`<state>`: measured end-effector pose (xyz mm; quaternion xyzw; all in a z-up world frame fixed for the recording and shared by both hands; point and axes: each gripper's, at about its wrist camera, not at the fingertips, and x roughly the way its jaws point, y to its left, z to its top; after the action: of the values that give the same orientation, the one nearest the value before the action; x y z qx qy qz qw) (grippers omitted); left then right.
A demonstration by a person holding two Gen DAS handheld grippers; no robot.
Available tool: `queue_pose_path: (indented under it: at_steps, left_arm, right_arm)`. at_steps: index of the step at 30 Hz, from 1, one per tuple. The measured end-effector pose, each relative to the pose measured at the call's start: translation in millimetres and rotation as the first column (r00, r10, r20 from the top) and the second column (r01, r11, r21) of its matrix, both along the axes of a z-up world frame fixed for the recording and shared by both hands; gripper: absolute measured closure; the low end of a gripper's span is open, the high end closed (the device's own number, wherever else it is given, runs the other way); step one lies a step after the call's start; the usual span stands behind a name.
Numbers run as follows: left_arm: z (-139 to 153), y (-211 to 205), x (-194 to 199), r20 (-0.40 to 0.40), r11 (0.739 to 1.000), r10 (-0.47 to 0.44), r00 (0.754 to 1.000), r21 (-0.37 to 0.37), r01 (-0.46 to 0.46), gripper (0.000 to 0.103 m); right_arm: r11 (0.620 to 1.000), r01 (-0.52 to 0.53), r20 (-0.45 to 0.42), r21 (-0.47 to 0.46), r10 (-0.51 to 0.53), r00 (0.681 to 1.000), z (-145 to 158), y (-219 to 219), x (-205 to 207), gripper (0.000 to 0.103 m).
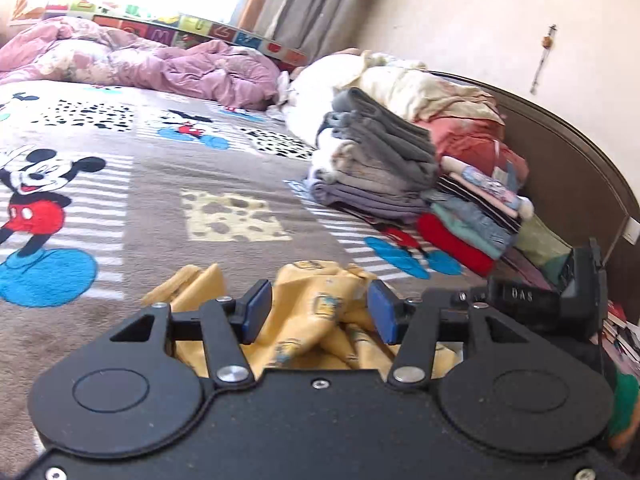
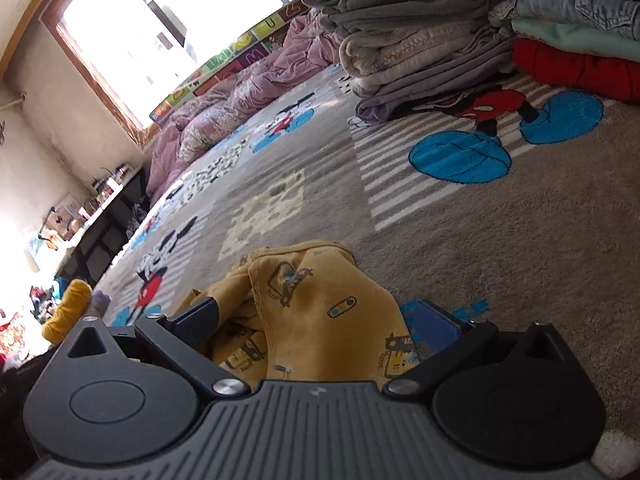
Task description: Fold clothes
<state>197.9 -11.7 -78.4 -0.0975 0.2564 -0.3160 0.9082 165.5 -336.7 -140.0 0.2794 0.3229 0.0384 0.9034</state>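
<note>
Sunlight from a bright window point(image 2: 160, 36) falls across a bed covered by a grey cartoon-mouse blanket point(image 1: 160, 184), with a rumpled pink quilt point(image 1: 160, 64) along its far edge and stacks of folded clothes point(image 1: 380, 168) near the brown headboard point(image 1: 568, 168).

On the blanket lies a mustard-yellow garment point(image 1: 312, 320), soft and crumpled, printed with small cartoon vehicles and edged with a stitched seam. It sits bunched in loose folds rather than spread flat.

In the left wrist view, the left hand-held gripper point(image 1: 318, 312) has its blue pads apart, with the yellow cloth heaped in the gap between them and beneath the fingers. In the right wrist view, the right hand-held gripper point(image 2: 320, 320) also stands spread wide, a raised fold of the garment rising between its two fingers; neither pad is pressed closed on the cloth.
</note>
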Motion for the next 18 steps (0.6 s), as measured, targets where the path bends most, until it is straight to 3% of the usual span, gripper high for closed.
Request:
queue_pose_path:
  at_steps: [4, 7, 8, 9, 10, 11, 12, 14, 18]
  left_arm:
    - [-11, -17, 15, -0.013, 0.997, -0.059, 0.998, 0.057, 0.059, 0.042]
    - [-23, -41, 18, -0.003, 0.983, -0.112, 0.994, 0.144, 0.111, 0.043]
    - [-25, -43, 19, -0.002, 0.983, -0.094, 0.996, 0.155, 0.093, 0.064]
    - [-26, -44, 20, -0.001, 0.984, -0.072, 0.997, 0.163, 0.071, 0.100]
    - [-28, -44, 21, 0.001, 0.984, -0.049, 0.999, 0.172, 0.048, 0.100]
    - [-25, -37, 24, 0.000, 0.991, -0.005, 1.000, 0.131, 0.005, 0.100]
    - [-20, -26, 28, -0.004, 0.997, 0.035, 0.999, 0.074, -0.035, 0.100]
    - [-19, -10, 31, -0.030, 0.995, 0.094, 0.995, 0.033, -0.093, 0.101]
    - [-18, 22, 35, -0.092, 0.977, 0.205, 0.974, -0.035, -0.209, 0.101]
  right_arm:
    - [0.998, 0.004, -0.023, -0.059, -0.005, 1.000, -10, 10, 6, 0.003]
    - [0.997, 0.025, -0.008, -0.073, -0.026, 1.000, -8, 8, 5, 0.036]
    - [0.996, 0.032, -0.003, -0.077, -0.033, 0.999, -8, 7, 4, 0.044]
    - [0.996, 0.039, 0.002, -0.082, -0.039, 0.999, -7, 6, 4, 0.049]
    - [0.995, 0.046, 0.007, -0.087, -0.046, 0.999, -7, 5, 4, 0.059]
    - [0.994, 0.054, 0.013, -0.091, -0.053, 0.999, -6, 4, 3, 0.067]
    - [0.994, 0.061, 0.018, -0.096, -0.059, 0.998, -6, 4, 3, 0.069]
    - [0.992, 0.075, 0.028, -0.105, -0.073, 0.997, -4, 2, 2, 0.075]
    - [0.987, 0.104, 0.049, -0.122, -0.099, 0.994, -2, -1, 1, 0.075]
